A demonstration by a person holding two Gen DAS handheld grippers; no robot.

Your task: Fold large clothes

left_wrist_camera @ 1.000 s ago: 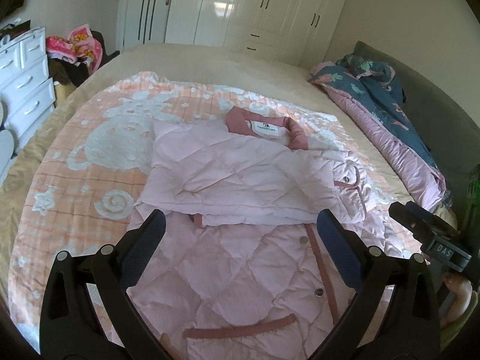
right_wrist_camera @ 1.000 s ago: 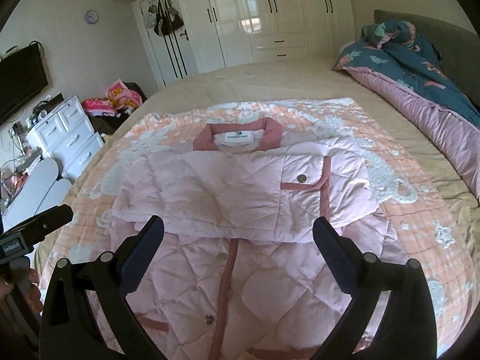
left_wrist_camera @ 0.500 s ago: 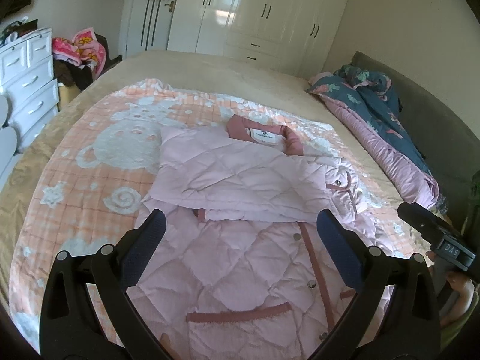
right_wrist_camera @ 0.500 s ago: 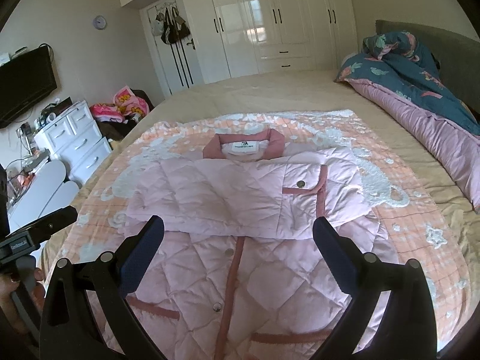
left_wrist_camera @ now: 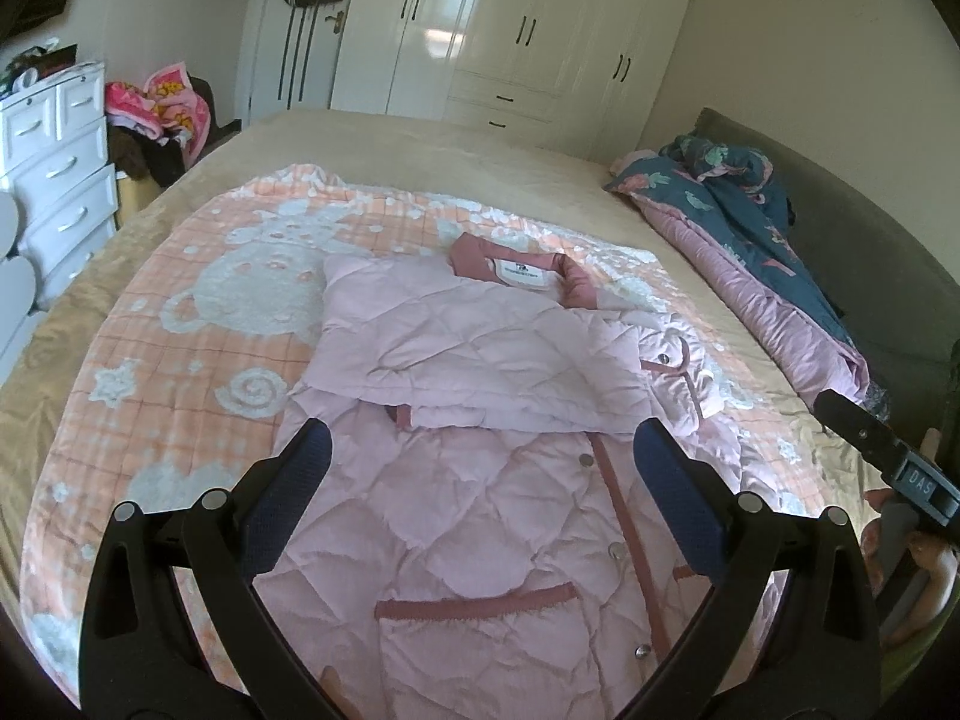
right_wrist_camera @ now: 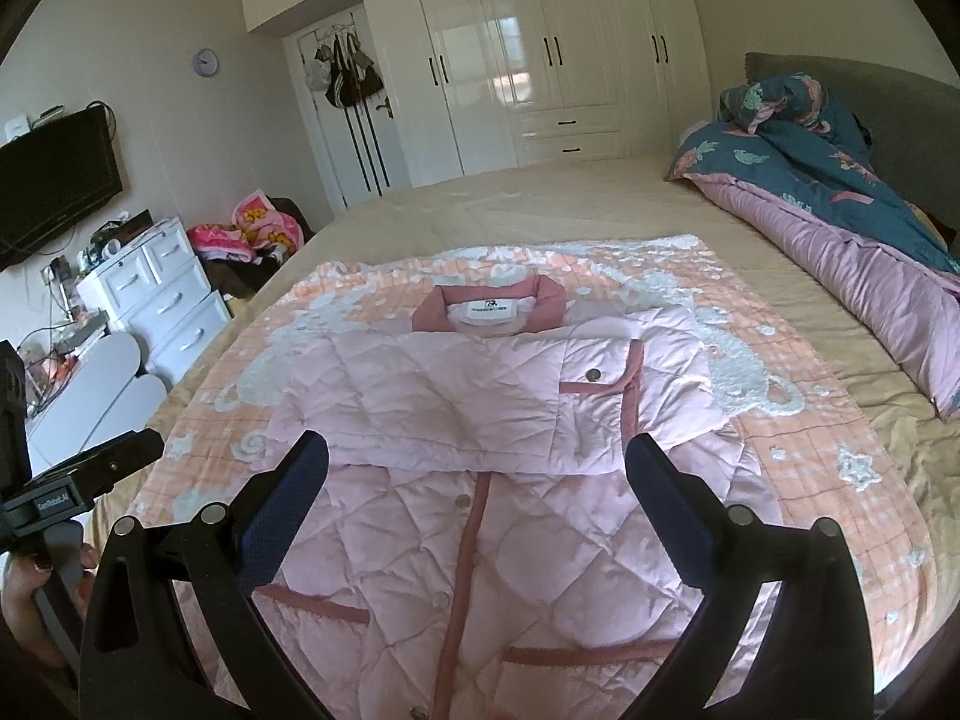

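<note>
Nearest, in the left wrist view: left gripper (left_wrist_camera: 477, 465), jaws spread wide, blue-padded fingers (left_wrist_camera: 297, 495) apart over the lower half of the jacket, holding nothing, touching nothing visible. At the right edge there, a hand (left_wrist_camera: 918, 558) wrapped around the handle of the other gripper's black body.

Same in the right wrist view: right gripper (right_wrist_camera: 477, 471), jaws spread wide, empty, poised above the jacket's buttoned front. At the lower left edge, a hand (right_wrist_camera: 36, 612) gripping the left gripper's handle.

Below and between both sets of fingers: pink quilted jacket (right_wrist_camera: 480, 438), front up, flat on a peach blanket (right_wrist_camera: 798, 438) with white patterns. Sleeves folded across the chest, forming a band just beyond the fingertips. Snap buttons down a darker pink placket; darker pink pocket trims near the hem. Collar (right_wrist_camera: 489, 309) at the far end, white label showing inside.

Under the blanket: beige bed (right_wrist_camera: 540, 216). Along its right side, a rumpled duvet (right_wrist_camera: 840, 180), dark blue on top, pink beneath, against a grey headboard.

Farther left: white drawer unit (right_wrist_camera: 162, 300), pile of pink clothes (right_wrist_camera: 258, 231), wall-mounted television (right_wrist_camera: 54, 180).

Farthest: white glossy wardrobe (right_wrist_camera: 528, 54), bags hung on a door, round wall clock.
</note>
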